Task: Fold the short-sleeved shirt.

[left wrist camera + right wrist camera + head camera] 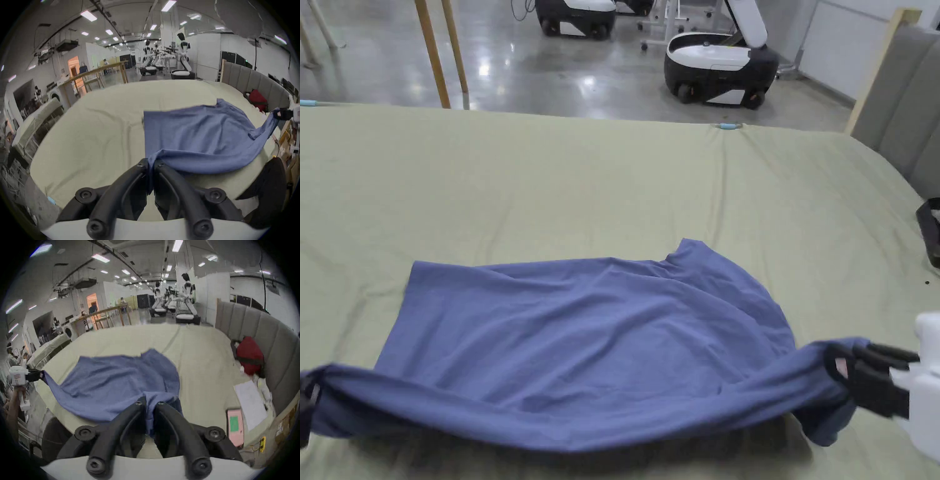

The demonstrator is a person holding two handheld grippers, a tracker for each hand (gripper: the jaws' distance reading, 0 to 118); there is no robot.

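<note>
Left tongs (151, 164), right tongs (149, 402) each clamp blue shirt (594, 325) edge, seemingly lifted off green bedsheet (550, 181).

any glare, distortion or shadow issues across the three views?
Head view: ceiling lights glare on the glossy floor; the lifted blue shirt casts a shadow along its near edge. Left and right gripper views: heavy fisheye with black corners, bending the bed edge.

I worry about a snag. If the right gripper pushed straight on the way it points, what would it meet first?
Probably the blue shirt itself: the right gripper is shut on its edge, and more cloth lies just ahead on the green sheet.
</note>
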